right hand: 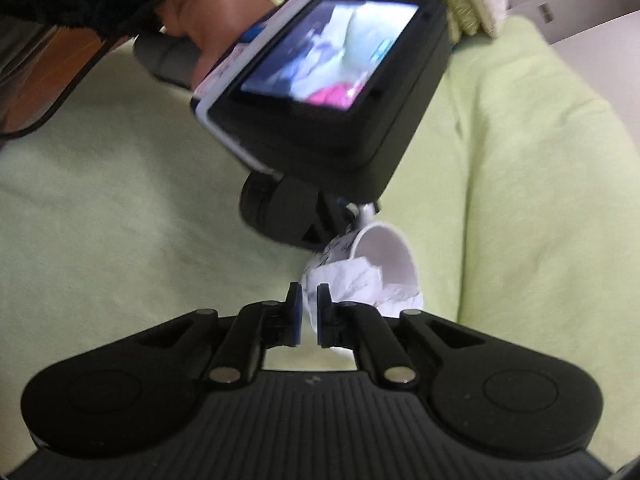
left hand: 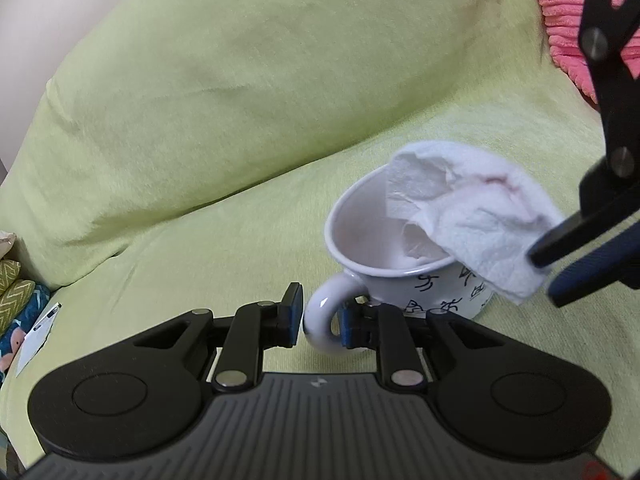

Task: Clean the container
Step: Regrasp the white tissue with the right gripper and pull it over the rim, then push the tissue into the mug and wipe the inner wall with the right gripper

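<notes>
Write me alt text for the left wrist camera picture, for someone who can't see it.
The left gripper clamps the handle of a white mug with black markings, resting on a light green sofa cover. From the right, the right gripper holds a white tissue draped over the rim and into the mug. A pink cushion shows at top right.

i'm over a sofa covered in a soft lime-green throw [left hand: 224, 240], its seat filling the near and middle of my left view. a big back cushion [left hand: 240, 80] under the same green cloth rises at the far left. at the far right corner lies a pink ribbed fabric [left hand: 560, 8]. low on the left edge sit patterned cushions [left hand: 16, 292], one in olive zigzag, beside a white slip of paper [left hand: 38, 334]. a pale wall [left hand: 48, 12] shows at the far left. in my right view a pale cabinet [right hand: 592, 12] stands far right. light is soft and even.
</notes>
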A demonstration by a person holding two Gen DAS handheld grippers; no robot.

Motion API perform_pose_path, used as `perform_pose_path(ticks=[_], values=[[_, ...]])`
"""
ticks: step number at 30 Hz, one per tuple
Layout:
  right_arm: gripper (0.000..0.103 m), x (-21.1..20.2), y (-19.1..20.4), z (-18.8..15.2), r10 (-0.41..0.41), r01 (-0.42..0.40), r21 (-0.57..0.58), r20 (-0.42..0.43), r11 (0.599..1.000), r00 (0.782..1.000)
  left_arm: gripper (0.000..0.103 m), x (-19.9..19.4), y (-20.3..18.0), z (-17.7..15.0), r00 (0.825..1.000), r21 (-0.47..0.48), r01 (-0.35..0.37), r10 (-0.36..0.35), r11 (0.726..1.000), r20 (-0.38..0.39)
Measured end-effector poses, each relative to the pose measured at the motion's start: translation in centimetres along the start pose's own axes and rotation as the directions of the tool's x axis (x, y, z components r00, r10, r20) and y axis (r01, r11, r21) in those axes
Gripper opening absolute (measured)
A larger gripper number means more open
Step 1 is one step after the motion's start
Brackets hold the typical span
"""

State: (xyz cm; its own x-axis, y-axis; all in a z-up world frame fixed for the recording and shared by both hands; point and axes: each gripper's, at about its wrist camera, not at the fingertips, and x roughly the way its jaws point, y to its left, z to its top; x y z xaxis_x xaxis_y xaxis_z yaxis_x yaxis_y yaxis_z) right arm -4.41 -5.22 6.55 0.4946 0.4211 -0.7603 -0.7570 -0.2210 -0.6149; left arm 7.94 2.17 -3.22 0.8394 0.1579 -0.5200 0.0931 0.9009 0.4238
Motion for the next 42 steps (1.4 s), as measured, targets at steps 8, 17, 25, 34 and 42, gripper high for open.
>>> perform_pose_path(ticks=[8,17,25,34,42], values=[[0.004,-3.4,-5.8,-1.0,0.118,-0.120,0.039,0.054,0.992,0.992,0.025,0.0,0.0,0.4,1.000,0.001,-0.003,0.003,1.000,-0.003],[0.010,1.4,-7.8,-1.6,0.299,-0.318,-0.330,-0.108,0.889,0.948,0.024,0.2,-0.4,0.1,1.000,0.042,-0.015,0.014,0.999,0.008],[0.006,2.5,-8.4,-1.1,0.435,-0.430,-0.292,-0.050,0.855,0.899,0.014,0.3,-0.8,-0.2,1.000,0.085,-0.011,0.009,0.996,0.018],[0.005,4.6,-11.6,-3.1,0.516,-0.566,0.338,0.231,0.752,0.825,0.013,0.8,-1.2,-0.4,1.000,0.119,-0.027,0.025,0.992,0.015],[0.007,4.7,-12.3,-3.9,0.439,-0.484,0.609,0.236,0.628,0.867,0.015,1.2,-1.0,0.2,1.000,0.108,-0.027,0.026,0.994,0.017]])
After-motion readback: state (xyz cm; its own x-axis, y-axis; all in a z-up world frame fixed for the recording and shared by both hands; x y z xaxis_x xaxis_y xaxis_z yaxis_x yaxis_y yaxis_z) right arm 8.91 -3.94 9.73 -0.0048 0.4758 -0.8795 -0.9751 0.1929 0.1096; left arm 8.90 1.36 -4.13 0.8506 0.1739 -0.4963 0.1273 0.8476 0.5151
